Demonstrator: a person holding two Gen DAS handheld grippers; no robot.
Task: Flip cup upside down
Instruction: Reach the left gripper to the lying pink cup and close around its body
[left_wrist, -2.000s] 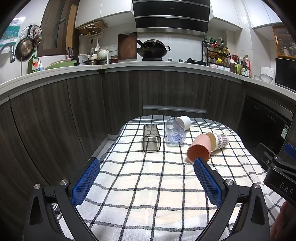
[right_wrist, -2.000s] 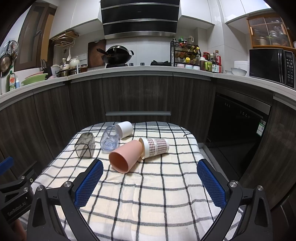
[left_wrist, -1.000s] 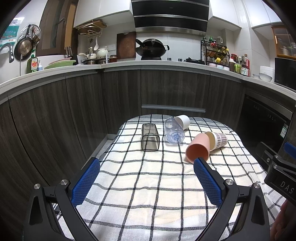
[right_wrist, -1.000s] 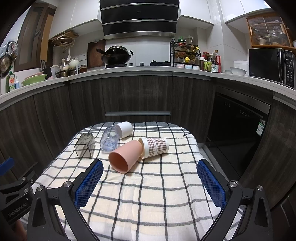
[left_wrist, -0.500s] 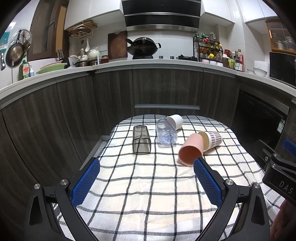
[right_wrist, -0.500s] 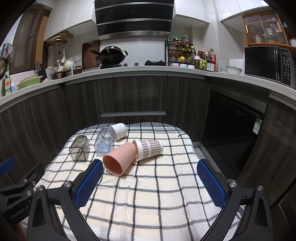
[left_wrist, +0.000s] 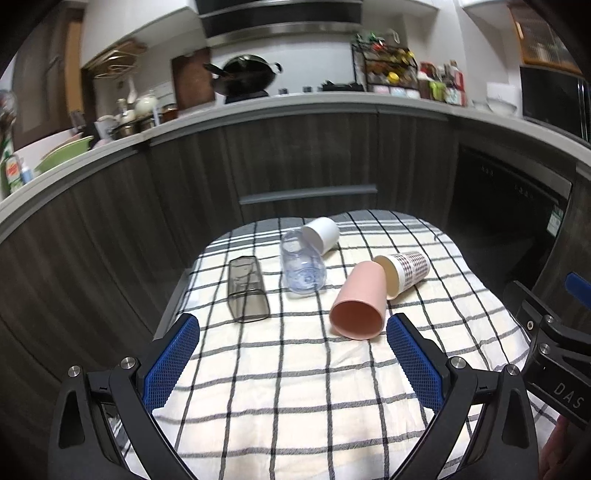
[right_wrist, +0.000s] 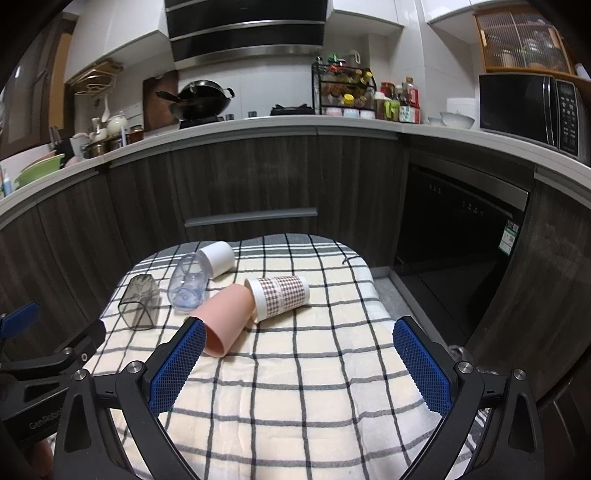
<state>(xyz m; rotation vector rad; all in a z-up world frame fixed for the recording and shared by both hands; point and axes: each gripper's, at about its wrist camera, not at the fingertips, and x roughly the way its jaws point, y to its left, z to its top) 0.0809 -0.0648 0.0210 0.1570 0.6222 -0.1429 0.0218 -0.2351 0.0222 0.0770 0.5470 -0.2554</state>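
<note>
Five cups lie on their sides on the checked cloth (left_wrist: 295, 387), the pink cup (left_wrist: 357, 306) just ahead of the wide-spread, empty left gripper (left_wrist: 293, 350) and beside the equally wide right gripper (right_wrist: 299, 354).

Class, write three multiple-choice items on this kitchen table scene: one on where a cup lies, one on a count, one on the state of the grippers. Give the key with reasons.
1. Which cup touches the pink cup?
A. smoky grey cup
B. checked paper cup
C. white cup

2. How many cups lie on the checked cloth?
A. three
B. five
C. seven

3. What state are the two grippers in?
A. both open, empty
B. both shut on cups
C. one holds the pink cup

Key:
1 B: the checked paper cup rests against the pink cup's base.
2 B: pink, checked, white, clear, grey.
3 A: left gripper and right gripper show wide-apart fingers with nothing between.
</note>
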